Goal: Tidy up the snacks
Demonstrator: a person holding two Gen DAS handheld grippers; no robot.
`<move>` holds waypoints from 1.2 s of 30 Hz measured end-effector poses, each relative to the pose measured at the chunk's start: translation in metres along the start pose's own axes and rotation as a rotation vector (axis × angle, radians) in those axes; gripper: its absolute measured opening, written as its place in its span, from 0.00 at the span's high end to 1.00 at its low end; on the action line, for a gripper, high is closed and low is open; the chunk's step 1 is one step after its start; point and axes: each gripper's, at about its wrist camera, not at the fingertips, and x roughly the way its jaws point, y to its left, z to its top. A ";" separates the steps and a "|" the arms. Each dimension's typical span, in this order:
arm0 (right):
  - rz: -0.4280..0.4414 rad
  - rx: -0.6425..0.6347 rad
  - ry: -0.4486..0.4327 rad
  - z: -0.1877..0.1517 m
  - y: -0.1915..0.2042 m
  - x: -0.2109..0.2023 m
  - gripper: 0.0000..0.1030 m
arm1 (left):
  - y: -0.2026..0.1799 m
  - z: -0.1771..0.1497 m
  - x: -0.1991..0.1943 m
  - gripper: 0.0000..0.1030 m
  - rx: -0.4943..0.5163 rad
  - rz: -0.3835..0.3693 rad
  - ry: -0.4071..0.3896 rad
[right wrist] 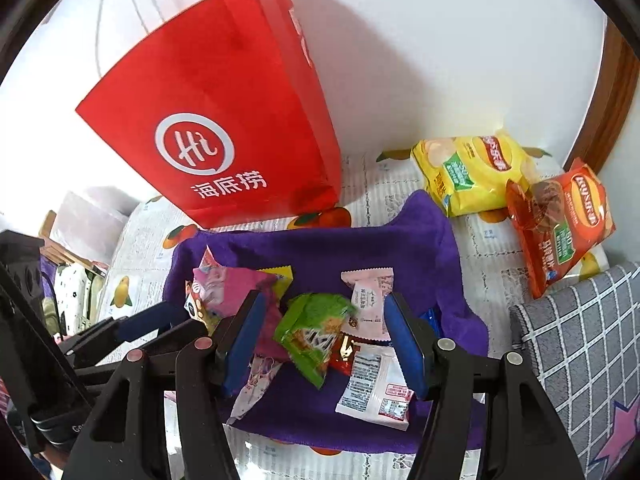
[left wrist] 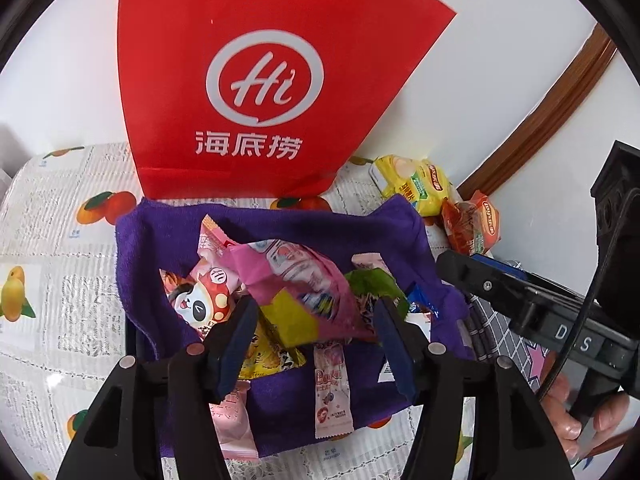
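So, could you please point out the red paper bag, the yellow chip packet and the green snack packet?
red paper bag [right wrist: 224, 120], right wrist view, front panel.
yellow chip packet [right wrist: 472, 176], right wrist view, packet middle.
green snack packet [right wrist: 312, 332], right wrist view, crumpled front.

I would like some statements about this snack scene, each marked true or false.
1. The red paper bag stands behind the purple cloth. True.
2. The yellow chip bag lies on the purple cloth. False: it lies beside the cloth, on the fruit-print table cover.
3. A green snack packet lies on the cloth. True.
4. The orange chip bag is inside the red paper bag. False: it lies outside, next to the yellow one.
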 end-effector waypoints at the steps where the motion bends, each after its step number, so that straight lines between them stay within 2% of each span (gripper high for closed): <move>1: -0.005 -0.004 -0.006 -0.001 0.001 -0.002 0.40 | -0.001 0.000 -0.002 0.42 0.003 0.006 -0.002; 5: -0.043 -0.018 -0.054 -0.012 0.010 -0.023 0.40 | -0.006 0.000 -0.011 0.42 0.033 0.056 -0.005; 8: -0.033 -0.026 -0.091 -0.026 0.015 -0.043 0.40 | -0.011 -0.003 -0.021 0.42 0.051 0.097 -0.018; 10: -0.036 -0.032 -0.124 -0.041 0.019 -0.060 0.33 | -0.018 -0.006 -0.029 0.42 0.087 0.134 -0.025; 13: -0.061 -0.065 -0.172 -0.067 0.025 -0.088 0.24 | -0.034 -0.018 -0.048 0.42 0.156 0.200 -0.079; 17: -0.094 -0.109 -0.200 -0.106 0.031 -0.123 0.24 | -0.046 -0.045 -0.068 0.34 0.159 0.207 -0.086; 20: -0.057 -0.094 -0.207 -0.129 0.031 -0.143 0.24 | -0.050 -0.068 -0.081 0.34 0.143 0.219 -0.064; 23: -0.084 -0.084 -0.225 -0.155 0.036 -0.163 0.24 | -0.054 -0.094 -0.101 0.33 0.142 0.203 -0.065; 27: -0.149 -0.107 -0.254 -0.187 0.050 -0.188 0.24 | -0.060 -0.127 -0.136 0.32 0.125 0.193 -0.101; 31: -0.191 -0.119 -0.282 -0.214 0.057 -0.203 0.19 | -0.065 -0.156 -0.166 0.30 0.110 0.184 -0.154; 33: -0.198 -0.131 -0.299 -0.229 0.059 -0.209 0.19 | -0.067 -0.171 -0.177 0.30 0.113 0.176 -0.167; 36: -0.175 -0.072 -0.305 -0.250 0.049 -0.218 0.19 | -0.073 -0.193 -0.193 0.30 0.127 0.177 -0.191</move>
